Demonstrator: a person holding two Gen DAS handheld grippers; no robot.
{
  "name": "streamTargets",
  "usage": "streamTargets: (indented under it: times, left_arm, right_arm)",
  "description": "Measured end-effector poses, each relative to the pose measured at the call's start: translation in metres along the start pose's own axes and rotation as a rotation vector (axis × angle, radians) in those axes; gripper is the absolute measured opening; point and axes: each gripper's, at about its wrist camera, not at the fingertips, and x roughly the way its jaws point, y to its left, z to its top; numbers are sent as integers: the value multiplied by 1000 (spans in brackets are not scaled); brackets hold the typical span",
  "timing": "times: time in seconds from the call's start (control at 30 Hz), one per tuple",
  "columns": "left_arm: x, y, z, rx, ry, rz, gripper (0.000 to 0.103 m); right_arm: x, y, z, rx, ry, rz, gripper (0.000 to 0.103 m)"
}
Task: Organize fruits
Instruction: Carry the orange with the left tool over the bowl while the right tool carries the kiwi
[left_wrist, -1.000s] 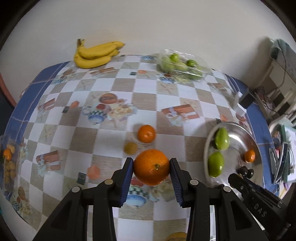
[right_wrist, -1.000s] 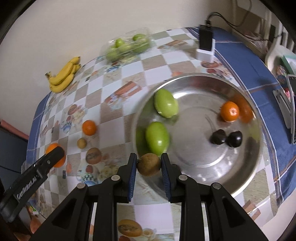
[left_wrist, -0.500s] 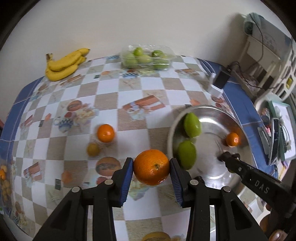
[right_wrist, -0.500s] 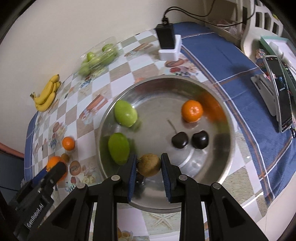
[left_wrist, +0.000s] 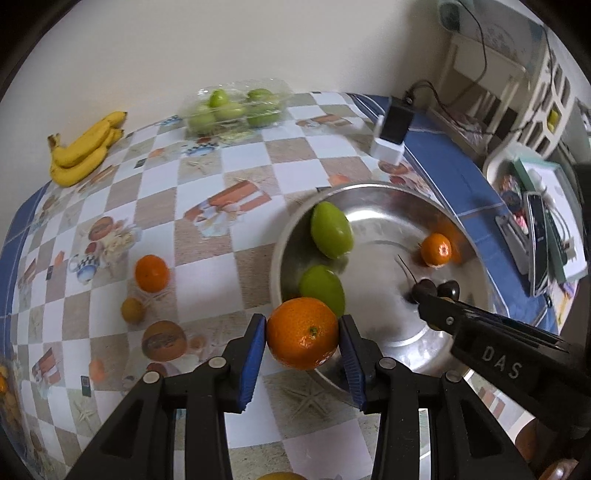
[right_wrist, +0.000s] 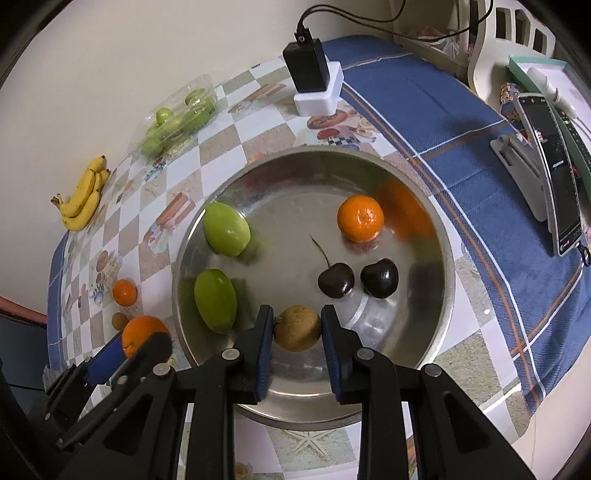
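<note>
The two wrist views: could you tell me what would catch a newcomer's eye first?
First the steel bowl at mid-table, holding two green fruits, a mandarin and two dark cherries. Next, each hand-held gripper carries fruit: the left clamps a big orange at the bowl's near rim, and the right clamps a brown fruit over the bowl. Bananas lie by the far wall.

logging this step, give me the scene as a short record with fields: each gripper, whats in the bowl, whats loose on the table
left gripper: shut on large orange, at the bowl's near rim
right gripper: shut on brown fruit, over the bowl
steel bowl: two green fruits, mandarin, two dark cherries
loose on table: small orange, small yellowish fruit, bananas, pack of green fruit
</note>
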Motion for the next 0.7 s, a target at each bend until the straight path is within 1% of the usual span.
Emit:
streamTargets:
  times: [0.13, 0.3, 0.7]
  left_arm:
    - [10, -6, -1, 22, 17, 4, 43]
    - [18, -7, -2, 22, 34, -5, 43]
    - [26, -8, -3, 29, 48, -3, 44]
  right_arm:
    - [8, -1, 0, 3, 24, -9, 28]
    - [15, -6, 1, 14, 42, -13, 28]
    - [21, -10, 1, 29, 64, -23, 28]
